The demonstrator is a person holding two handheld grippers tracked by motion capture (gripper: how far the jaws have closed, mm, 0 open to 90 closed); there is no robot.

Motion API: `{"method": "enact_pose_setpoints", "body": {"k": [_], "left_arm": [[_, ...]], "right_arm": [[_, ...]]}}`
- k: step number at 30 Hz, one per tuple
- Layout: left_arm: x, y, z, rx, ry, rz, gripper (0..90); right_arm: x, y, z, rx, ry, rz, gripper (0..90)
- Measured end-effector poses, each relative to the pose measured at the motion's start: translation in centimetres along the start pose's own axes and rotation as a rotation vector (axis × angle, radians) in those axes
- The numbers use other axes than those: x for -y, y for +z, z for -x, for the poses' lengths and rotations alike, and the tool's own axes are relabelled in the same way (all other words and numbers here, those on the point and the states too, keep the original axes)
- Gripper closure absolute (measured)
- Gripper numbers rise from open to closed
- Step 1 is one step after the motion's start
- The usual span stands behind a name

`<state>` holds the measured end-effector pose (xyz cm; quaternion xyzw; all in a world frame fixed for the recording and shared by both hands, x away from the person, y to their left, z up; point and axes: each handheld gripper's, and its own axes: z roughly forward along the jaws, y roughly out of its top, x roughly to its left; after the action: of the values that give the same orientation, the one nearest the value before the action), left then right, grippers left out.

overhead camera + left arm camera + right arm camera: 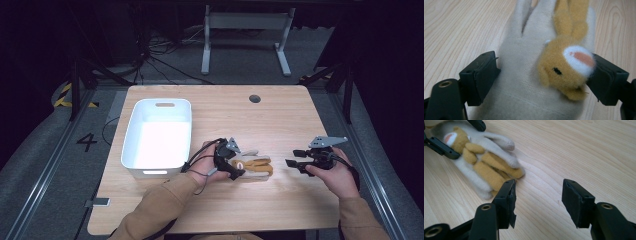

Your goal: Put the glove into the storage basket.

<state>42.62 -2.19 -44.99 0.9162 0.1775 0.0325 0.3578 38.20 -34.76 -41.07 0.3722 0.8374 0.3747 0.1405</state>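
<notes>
The soft glove [252, 166] is laid flat near the desk's [280, 120] front edge, its long fingers pointed at the right claw [294, 163]. The left claw [541, 75] is set wide around its cuff end, perhaps just touching. The right claw is held level nearby, wide and empty.

Left gripper [541, 82]: jaws spread wide either side of a glove | glove [524, 75]: cream, plush, with a tan animal face [566, 67] | surface: light wooden table [461, 27]
</notes>
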Motion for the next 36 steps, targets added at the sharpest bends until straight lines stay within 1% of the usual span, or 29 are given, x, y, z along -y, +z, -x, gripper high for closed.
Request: {"method": "enact_pose_setpoints", "body": {"k": [4, 6, 12, 14, 15, 20, 23, 24, 26, 27, 28, 30, 31, 36], "left_arm": [[0.0, 0.3, 0.0, 0.001, 0.008, -0.007, 16.3], [0.1, 0.6, 0.0, 0.014, 0.011, -0.017, 15.9], [0.1, 0.9, 0.1, 0.011, 0.017, -0.027, 15.5], [0.1, 1.0, 0.0, 0.016, 0.019, -0.030, 15.5], [0.1, 1.1, 0.0, 0.019, 0.019, -0.028, 15.4], [0.3, 1.2, -0.1, 0.029, 0.023, -0.019, 15.0], [0.4, 1.4, -0.2, 0.039, 0.026, -0.001, 14.4], [0.6, 1.4, -0.3, 0.043, 0.035, 0.013, 14.3], [0.7, 1.4, -0.4, 0.050, 0.043, 0.024, 14.2], [0.8, 1.4, -0.4, 0.051, 0.041, 0.027, 14.2], [0.8, 1.5, -0.4, 0.051, 0.042, 0.032, 14.1], [1.0, 1.6, -0.4, 0.048, 0.061, 0.042, 13.4], [1.0, 1.6, -0.4, 0.048, 0.061, 0.051, 12.9], [0.9, 1.5, -0.3, 0.050, 0.066, 0.036, 12.1]], "right_arm": [[0.0, 0.1, -0.1, -0.004, 0.004, 0.002, 44.7], [0.0, 0.2, -0.1, -0.007, 0.006, 0.004, 44.5], [0.0, 0.2, -0.1, -0.009, 0.006, 0.006, 44.5], [0.0, 0.2, -0.1, -0.011, 0.009, 0.005, 44.5], [0.0, 0.2, -0.1, -0.009, 0.005, 0.003, 44.4], [0.1, 0.4, -0.1, -0.012, 0.013, 0.001, 44.1], [0.1, 0.5, -0.1, -0.014, 0.015, -0.001, 43.9], [0.1, 0.5, -0.2, -0.014, 0.015, -0.001, 43.8], [0.1, 0.5, -0.2, -0.015, 0.016, 0.001, 43.6], [0.1, 0.5, -0.2, -0.014, 0.019, 0.001, 43.6], [0.1, 0.5, -0.2, -0.014, 0.019, 0.002, 43.5], [0.1, 0.5, -0.2, -0.013, 0.020, 0.002, 43.5], [0.1, 0.5, -0.2, -0.012, 0.019, 0.002, 43.5], [0.1, 0.5, -0.2, -0.013, 0.020, 0.003, 43.4]]}}
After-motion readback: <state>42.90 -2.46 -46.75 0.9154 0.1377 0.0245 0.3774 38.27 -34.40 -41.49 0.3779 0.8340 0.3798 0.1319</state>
